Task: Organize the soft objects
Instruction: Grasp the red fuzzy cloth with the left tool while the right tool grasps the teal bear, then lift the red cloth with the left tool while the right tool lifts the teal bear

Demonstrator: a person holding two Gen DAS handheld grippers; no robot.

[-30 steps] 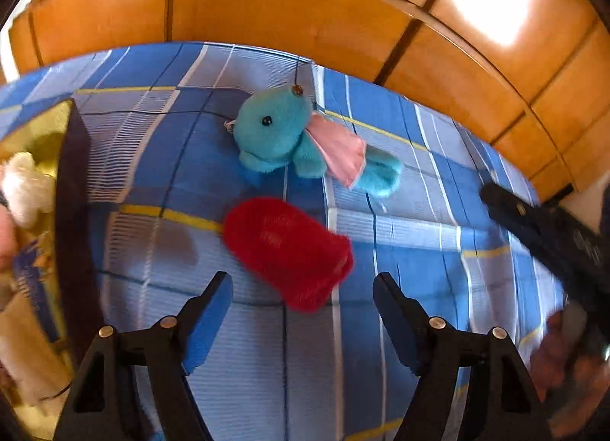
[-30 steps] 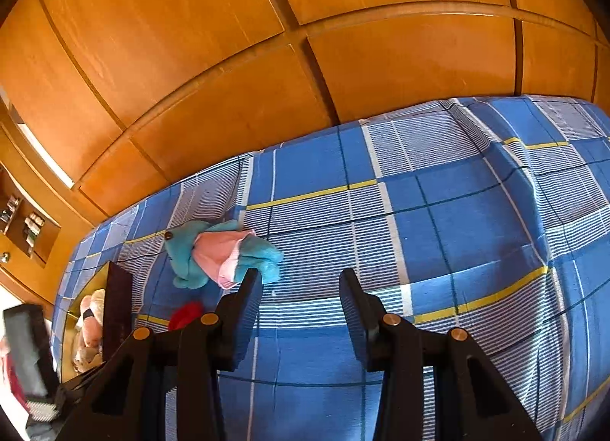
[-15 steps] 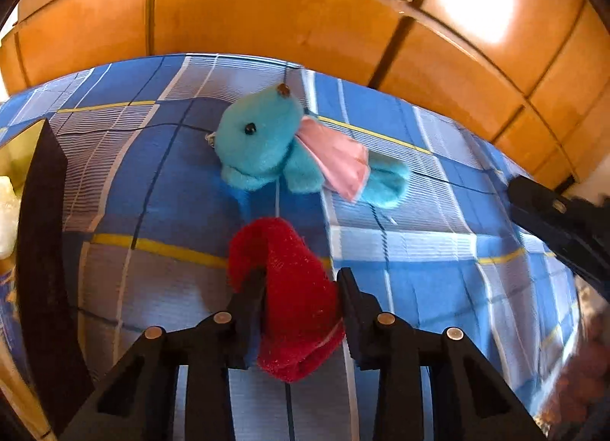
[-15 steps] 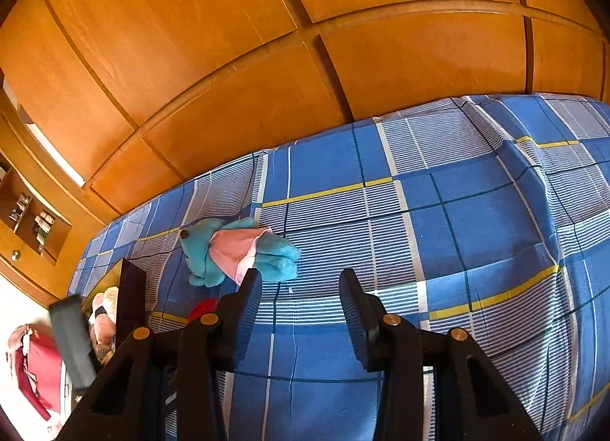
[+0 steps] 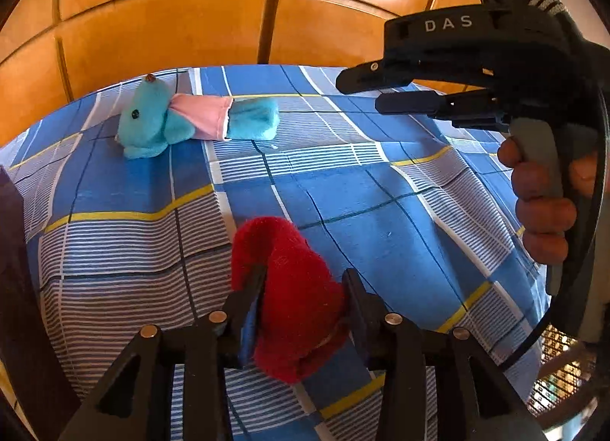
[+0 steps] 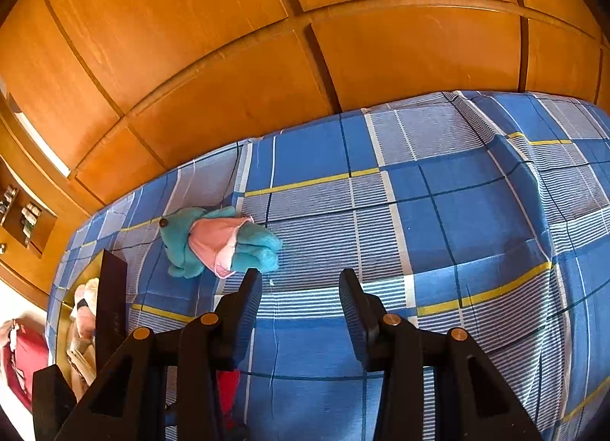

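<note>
Red plush (image 5: 297, 300) pinched in down-tilted, opening left gripper (image 5: 301, 296); right gripper (image 6: 301, 303) fingers spread, empty

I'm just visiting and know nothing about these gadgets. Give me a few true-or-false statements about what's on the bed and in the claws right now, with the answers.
1. The left gripper has a red soft toy between its fingers. True.
2. The right gripper holds the teal plush. False: nothing is between its fingers; the teal plush lies on the bedspread beyond them.
3. The teal plush wears a pink garment. True.
4. The bedspread is plain green. False: it is blue plaid with white and yellow lines.
5. A person's hand grips the right gripper's handle. True.
6. The red soft toy is lying on the teal plush. False: they are well apart.
</note>
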